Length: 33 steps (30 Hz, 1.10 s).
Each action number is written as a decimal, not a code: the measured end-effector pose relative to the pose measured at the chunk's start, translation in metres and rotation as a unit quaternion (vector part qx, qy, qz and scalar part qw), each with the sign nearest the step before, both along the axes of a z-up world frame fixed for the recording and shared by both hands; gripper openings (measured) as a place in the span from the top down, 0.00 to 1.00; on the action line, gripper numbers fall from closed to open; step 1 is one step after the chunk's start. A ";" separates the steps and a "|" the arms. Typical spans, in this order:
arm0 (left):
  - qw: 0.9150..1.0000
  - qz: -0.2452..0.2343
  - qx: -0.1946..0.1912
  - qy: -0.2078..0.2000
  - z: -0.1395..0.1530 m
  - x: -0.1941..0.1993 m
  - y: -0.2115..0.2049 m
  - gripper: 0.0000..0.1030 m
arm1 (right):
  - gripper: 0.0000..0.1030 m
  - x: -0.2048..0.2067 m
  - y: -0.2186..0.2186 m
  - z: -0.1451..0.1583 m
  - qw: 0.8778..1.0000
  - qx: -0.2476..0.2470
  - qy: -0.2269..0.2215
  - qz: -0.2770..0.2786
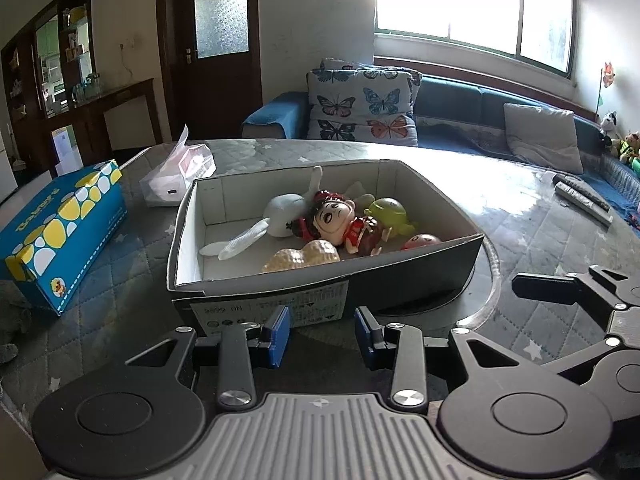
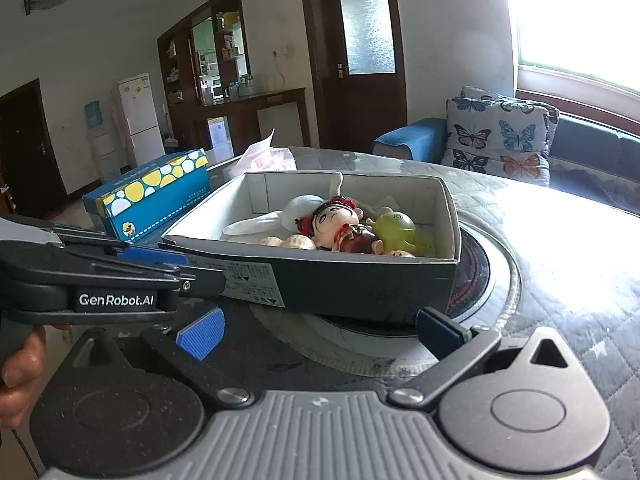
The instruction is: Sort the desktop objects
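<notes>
A dark cardboard box [image 1: 400, 292] with a white inside stands on the table and holds toys. Among them are a doll in red [image 1: 340, 224], a green figure [image 1: 390, 214], a white plush [image 1: 284, 212] and a peanut-shaped piece [image 1: 302, 256]. My left gripper [image 1: 322, 332] hovers just before the box's near wall, open, with nothing between its blue pads. My right gripper [image 2: 320, 332] is wide open and empty in front of the same box [image 2: 360, 280]. In the right wrist view the left gripper [image 2: 188, 268] reaches in from the left, next to the box's corner.
A blue tissue box [image 1: 64, 232] with yellow and white spots lies left of the box, and a plastic tissue pack [image 1: 180, 176] sits behind it. Remote controls [image 1: 580, 196] rest far right. The box sits on a round disc [image 2: 492, 280]. A sofa stands beyond the table.
</notes>
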State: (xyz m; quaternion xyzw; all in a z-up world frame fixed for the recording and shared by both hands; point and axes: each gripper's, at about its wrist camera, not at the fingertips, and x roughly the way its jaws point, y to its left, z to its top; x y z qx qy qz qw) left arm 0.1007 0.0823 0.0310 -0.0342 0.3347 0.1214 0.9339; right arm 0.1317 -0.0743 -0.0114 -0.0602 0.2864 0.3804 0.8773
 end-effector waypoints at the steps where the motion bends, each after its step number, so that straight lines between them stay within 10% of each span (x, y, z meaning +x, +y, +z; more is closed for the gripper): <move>1: 1.000 0.001 -0.001 0.001 -0.001 0.000 0.000 0.62 | 0.00 0.000 0.000 -0.001 1.000 -0.001 -0.001 -0.001; 33: 1.000 0.011 0.006 0.018 -0.013 0.013 0.003 0.62 | 0.00 0.013 0.006 -0.017 0.999 -0.020 0.011 -0.033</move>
